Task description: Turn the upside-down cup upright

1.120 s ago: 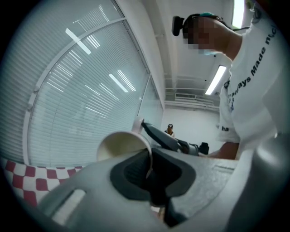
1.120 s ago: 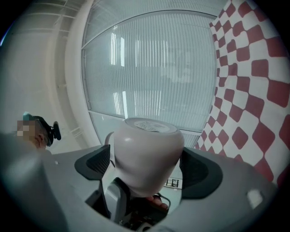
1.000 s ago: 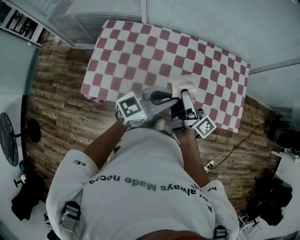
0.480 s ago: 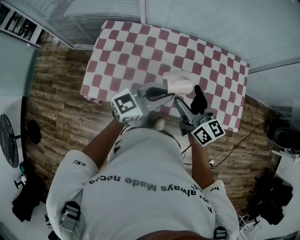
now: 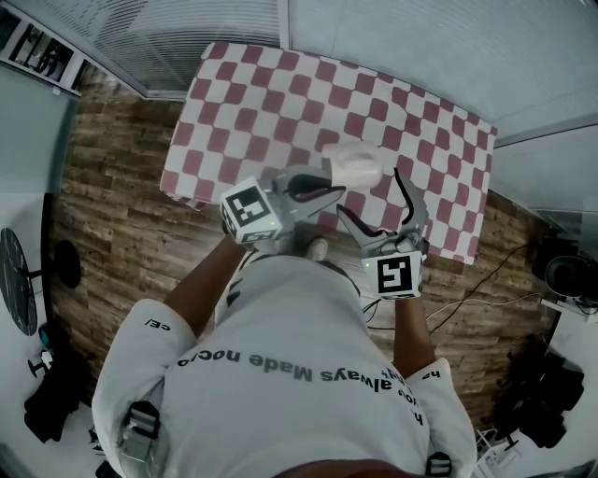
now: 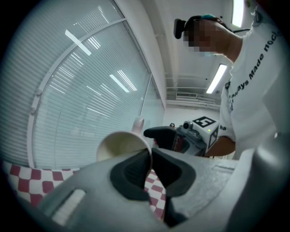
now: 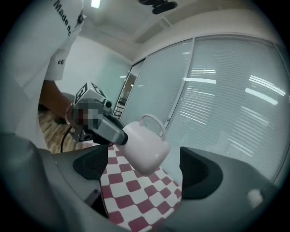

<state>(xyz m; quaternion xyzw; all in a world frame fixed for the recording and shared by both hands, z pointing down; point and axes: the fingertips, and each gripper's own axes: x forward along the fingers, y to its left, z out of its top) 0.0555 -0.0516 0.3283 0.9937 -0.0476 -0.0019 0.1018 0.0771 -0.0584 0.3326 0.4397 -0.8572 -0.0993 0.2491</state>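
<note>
The white cup [image 5: 356, 166] hangs in the air above the red-and-white checked table [image 5: 252, 93]. It lies on its side with the handle up. My left gripper [image 5: 330, 190] is shut on the cup's rim. In the left gripper view the cup [image 6: 118, 146] turns its mouth to the camera, with the rim wall pinched in my left gripper [image 6: 151, 159]. My right gripper [image 5: 379, 203] stands open just right of the cup and touches nothing. In the right gripper view the cup [image 7: 146, 145] floats ahead of my right gripper [image 7: 145, 174], held by the left gripper [image 7: 108, 129].
The table's near edge [image 5: 234, 191] lies just under the two grippers, with wooden floor [image 5: 121, 215] beyond it. Blinds and glass walls [image 5: 187, 28] close off the far side. A cable [image 5: 467, 301] runs over the floor on the right.
My right gripper has drawn back from the cup and rolled over, so its jaws now stand apart side by side. The left gripper and cup have barely shifted.
</note>
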